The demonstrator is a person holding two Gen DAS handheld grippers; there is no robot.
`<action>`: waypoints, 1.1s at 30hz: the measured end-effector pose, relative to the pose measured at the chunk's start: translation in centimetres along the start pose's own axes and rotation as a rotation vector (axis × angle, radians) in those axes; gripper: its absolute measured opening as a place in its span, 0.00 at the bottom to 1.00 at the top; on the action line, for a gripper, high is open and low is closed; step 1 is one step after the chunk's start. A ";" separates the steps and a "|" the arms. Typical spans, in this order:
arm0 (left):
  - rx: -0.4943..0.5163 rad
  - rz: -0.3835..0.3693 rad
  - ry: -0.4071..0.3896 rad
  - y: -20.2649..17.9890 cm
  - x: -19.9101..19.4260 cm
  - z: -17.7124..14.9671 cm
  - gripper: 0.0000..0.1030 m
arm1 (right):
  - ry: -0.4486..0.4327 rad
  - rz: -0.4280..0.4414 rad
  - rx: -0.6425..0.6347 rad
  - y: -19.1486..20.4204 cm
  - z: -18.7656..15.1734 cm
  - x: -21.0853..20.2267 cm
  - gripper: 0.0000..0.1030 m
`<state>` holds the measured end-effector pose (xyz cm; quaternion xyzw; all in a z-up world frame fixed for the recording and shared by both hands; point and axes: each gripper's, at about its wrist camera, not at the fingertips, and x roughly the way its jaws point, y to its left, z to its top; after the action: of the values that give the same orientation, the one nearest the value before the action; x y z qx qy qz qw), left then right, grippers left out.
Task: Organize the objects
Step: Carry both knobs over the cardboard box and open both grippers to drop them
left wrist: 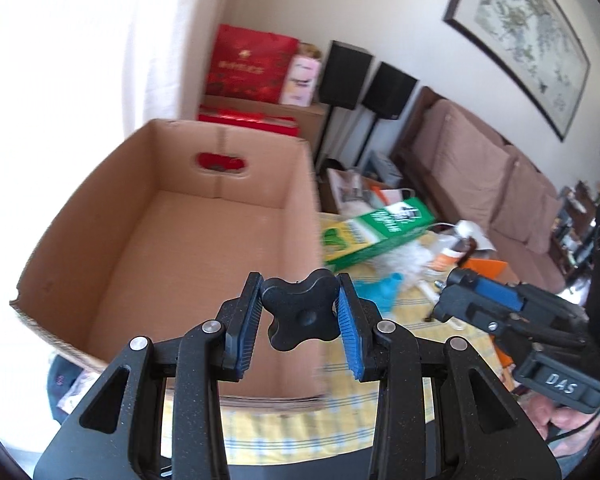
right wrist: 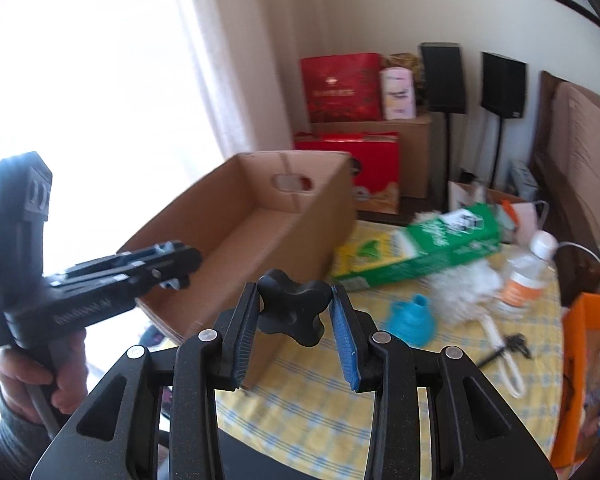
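Where cardboard box blocks table, far clutter blurred

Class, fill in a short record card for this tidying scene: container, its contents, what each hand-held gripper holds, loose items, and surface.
container: cardboard box, open top, handle cutout in its far wall
contents: nothing visible inside
left hand-held gripper: shut on a black four-lobed knob, above the box's near edge
right hand-held gripper: shut on a second black knob, right of the box
loose items: green carton, blue funnel, white fluffy duster, orange-labelled bottle
surface: yellow checked tablecloth
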<state>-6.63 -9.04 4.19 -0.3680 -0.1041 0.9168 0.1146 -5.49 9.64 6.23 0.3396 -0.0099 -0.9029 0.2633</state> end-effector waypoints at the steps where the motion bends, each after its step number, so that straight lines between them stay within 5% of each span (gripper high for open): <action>1: -0.004 0.014 0.002 0.6 0.0 0.0 0.33 | 0.005 0.014 -0.006 0.6 0.3 0.6 0.35; 7: -0.011 0.094 0.017 3.1 0.1 -0.4 0.33 | 0.025 0.051 -0.031 3.2 1.4 3.8 0.35; 24: -0.039 0.172 0.068 6.0 2.1 -1.0 0.33 | 0.102 0.082 -0.074 5.6 0.9 10.0 0.36; 33: -0.061 0.178 0.045 6.1 1.6 -1.0 0.58 | 0.075 0.065 -0.068 5.1 1.0 8.9 0.45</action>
<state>-7.86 -14.30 0.79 -0.3998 -0.0961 0.9112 0.0237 -9.31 0.78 2.61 0.3638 0.0197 -0.8803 0.3040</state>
